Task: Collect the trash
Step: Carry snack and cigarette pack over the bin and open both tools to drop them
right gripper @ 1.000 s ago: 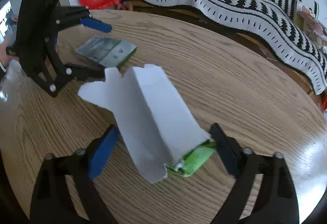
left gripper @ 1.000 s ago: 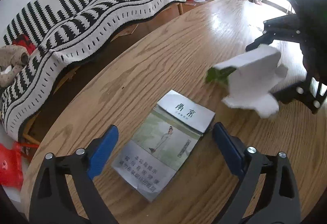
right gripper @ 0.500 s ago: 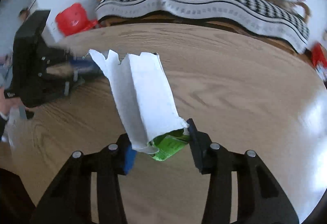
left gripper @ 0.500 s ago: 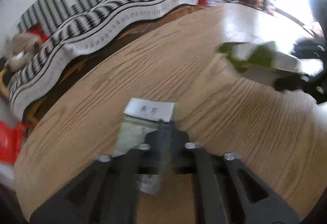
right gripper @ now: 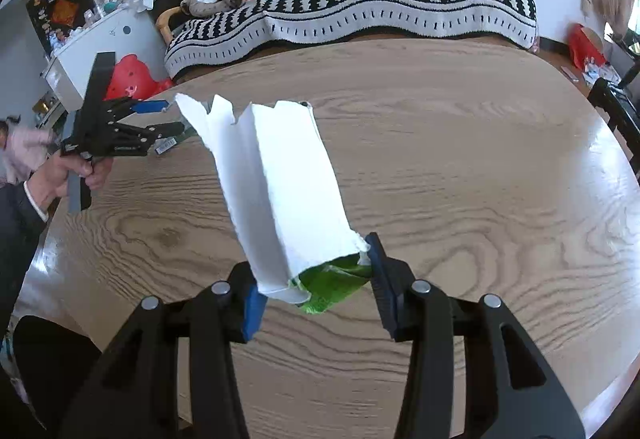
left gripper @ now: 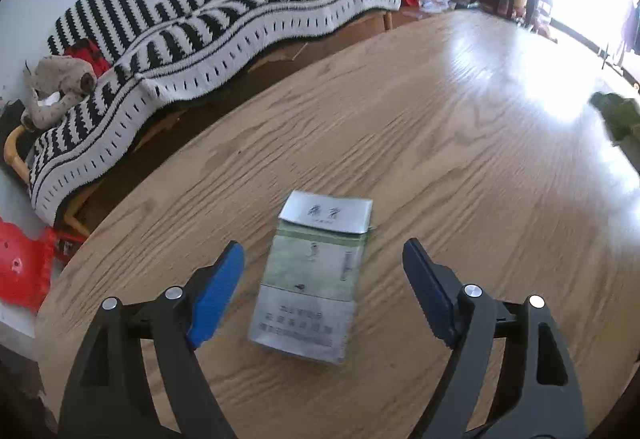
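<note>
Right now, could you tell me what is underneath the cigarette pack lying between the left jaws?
The cigarette pack lies flat on the bare wooden table; only wood grain shows around it. Whether anything is trapped beneath is hidden by the pack itself.

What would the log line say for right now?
left gripper: just reopened, cigarette pack between jaws, unheld | right gripper: holding torn carton above table

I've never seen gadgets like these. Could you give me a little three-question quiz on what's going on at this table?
1. True or false: the right claw grips a torn white carton.
2. What lies flat between the left claw's open jaws?
3. Where is it lying: A) sofa, B) wooden table, C) floor?

Key:
1. True; it is lifted off the table.
2. A cigarette pack, untouched.
3. B, the wooden table.
</note>
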The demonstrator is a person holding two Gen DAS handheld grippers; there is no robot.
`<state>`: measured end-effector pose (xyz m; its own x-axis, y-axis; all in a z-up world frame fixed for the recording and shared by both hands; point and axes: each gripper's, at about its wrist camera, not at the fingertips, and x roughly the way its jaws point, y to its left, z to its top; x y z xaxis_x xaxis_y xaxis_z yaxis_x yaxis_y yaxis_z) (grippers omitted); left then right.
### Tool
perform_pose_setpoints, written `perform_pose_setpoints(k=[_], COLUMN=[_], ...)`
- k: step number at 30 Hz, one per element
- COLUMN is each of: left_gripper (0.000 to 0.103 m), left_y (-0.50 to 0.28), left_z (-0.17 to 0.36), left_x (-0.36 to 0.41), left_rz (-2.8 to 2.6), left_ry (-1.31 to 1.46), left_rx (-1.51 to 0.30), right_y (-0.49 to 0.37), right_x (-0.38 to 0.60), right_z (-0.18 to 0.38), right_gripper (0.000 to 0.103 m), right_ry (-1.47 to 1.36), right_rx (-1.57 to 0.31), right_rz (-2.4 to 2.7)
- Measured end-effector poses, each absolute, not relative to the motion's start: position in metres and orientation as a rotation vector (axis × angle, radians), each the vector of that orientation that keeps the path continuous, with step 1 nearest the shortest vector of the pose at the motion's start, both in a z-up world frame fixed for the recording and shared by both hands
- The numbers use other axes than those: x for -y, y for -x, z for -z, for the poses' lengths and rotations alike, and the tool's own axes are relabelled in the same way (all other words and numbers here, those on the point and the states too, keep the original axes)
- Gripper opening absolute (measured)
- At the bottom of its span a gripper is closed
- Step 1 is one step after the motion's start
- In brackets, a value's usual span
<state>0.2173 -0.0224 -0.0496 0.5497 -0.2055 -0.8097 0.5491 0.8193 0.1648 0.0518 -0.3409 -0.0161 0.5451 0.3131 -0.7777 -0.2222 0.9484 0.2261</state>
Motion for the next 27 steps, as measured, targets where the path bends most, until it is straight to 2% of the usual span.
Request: perform_pose_setpoints(k=[6,8,9,10,19,27], left_gripper=[0.078,0.069,0.060,0.059,0.056,0.056], left_y=[-0.233,-0.234,-0.233,-0.231,-0.190,-0.109], left_z=[0.069,0.070,0.070,0.070,0.051,0.011], left_x=[0.018,0.017,0.019,0.022,0.065,0.162], left_rz=[0.521,0.538,0.543,0.535,0.536,0.658], left_ry=[-0.384,-0.340,-0.328,-0.328,-0.313,-0.316], left_rx=[-0.920,-0.923,-0.920,-0.916,-0.882,-0.841], right_y=[-0.052,-0.053,-0.055,-0.055,-0.027,0.037], right_x=[0.339,0.340,0.341,0.343,0.374,0.437], right_z=[0.022,0.022,0.021,0.021,0.005,-0.016], right_gripper=[0.045,0.045,0.045,0.045,0.045,0.045], right_ry=[-0.109,-0.117,-0.121,-0.126,-0.173,-0.254], right_rx=[-0.963,-0.963,-0.964,-0.965,-0.936,-0.878], right_rz=[-0.329,-0.325,-0.324,-0.319,-0.236,-0.102])
